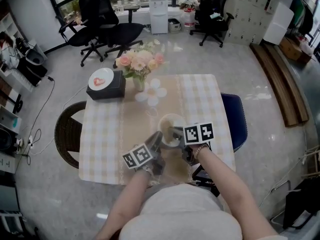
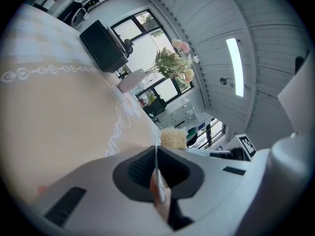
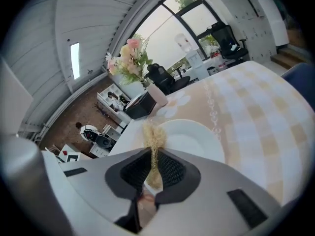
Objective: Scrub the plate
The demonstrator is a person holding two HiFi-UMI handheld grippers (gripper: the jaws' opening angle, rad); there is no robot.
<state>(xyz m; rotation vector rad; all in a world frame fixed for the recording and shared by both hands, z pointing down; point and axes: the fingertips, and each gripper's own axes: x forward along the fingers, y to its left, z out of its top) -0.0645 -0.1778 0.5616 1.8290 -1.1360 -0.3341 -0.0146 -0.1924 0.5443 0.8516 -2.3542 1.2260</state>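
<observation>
The left tool [image 2: 156,157] is clamped on the thin near rim of the plate [image 3: 194,140]. The right tool [image 3: 153,165] pinches a straw-coloured scrubber [image 3: 153,137]; the plate lies just ahead of it on the table [image 3: 256,107]. Flowers [image 3: 129,58] stand beyond.

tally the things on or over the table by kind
plates: 2 (plate in left claw; second plate on the black box)
black box: 1
vase of flowers: 1
flower-shaped mat: 1
scrub pad in right claw: 1
total: 6
</observation>
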